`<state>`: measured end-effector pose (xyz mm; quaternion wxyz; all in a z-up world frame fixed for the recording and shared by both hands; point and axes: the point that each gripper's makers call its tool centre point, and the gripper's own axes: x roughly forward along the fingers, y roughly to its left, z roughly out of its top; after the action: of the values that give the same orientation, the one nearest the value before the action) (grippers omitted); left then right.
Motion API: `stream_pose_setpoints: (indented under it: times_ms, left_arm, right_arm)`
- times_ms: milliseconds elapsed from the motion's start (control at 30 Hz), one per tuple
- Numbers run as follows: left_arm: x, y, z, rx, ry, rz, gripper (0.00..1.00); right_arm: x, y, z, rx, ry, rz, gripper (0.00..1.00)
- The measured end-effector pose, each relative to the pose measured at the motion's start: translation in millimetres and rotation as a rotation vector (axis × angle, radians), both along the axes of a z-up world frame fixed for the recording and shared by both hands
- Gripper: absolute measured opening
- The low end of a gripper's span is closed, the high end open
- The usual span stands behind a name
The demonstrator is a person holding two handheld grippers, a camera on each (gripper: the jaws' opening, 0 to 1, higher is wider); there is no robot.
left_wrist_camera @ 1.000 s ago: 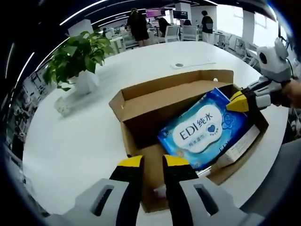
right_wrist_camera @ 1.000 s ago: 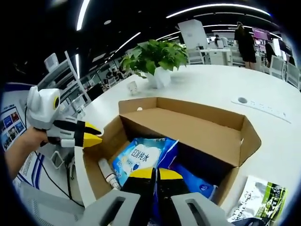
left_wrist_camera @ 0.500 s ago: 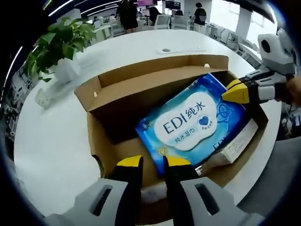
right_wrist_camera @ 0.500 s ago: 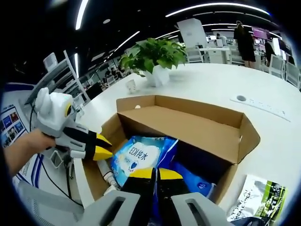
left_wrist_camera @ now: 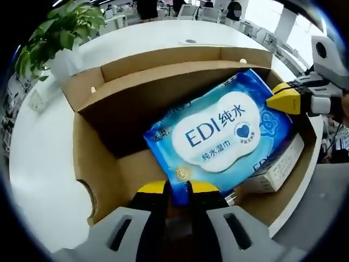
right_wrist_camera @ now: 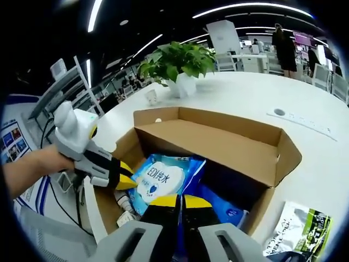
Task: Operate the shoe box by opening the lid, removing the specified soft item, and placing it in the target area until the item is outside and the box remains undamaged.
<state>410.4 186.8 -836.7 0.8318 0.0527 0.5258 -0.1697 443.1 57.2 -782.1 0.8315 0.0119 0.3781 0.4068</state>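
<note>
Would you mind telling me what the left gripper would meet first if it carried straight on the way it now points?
Most likely the blue wipes pack in the open shoe box: the left gripper points at its near edge, jaws almost together. Depth is unclear.

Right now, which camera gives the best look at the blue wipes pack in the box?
The left gripper view: the wipes pack lies broad and face-on, its label readable, inside the shoe box. The right gripper view shows the pack smaller, partly hidden behind that view's own tool.
</note>
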Motion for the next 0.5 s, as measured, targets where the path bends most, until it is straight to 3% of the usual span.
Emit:
stream_pose_setpoints:
  times_ms: [167, 300, 500]
  left_arm:
    - [-1.1, -1.5, 1.0, -0.002, -0.003, -0.003, 0.09]
    - [1.5, 0.3, 2.2, -0.006, -0.017, 0.020, 0.01]
    - [2.2, 0.3, 2.2, 0.010, -0.025, 0.003, 0.00]
  right_arm:
    - [-0.5, -0.2, 0.1, 0.002, 0.002, -0.004, 0.00]
    - [-0.4, -0.3, 0.2, 0.001, 0.001, -0.005, 0.00]
    - [-0.4, 0.1, 1.5, 0.004, 0.001, -0.009, 0.00]
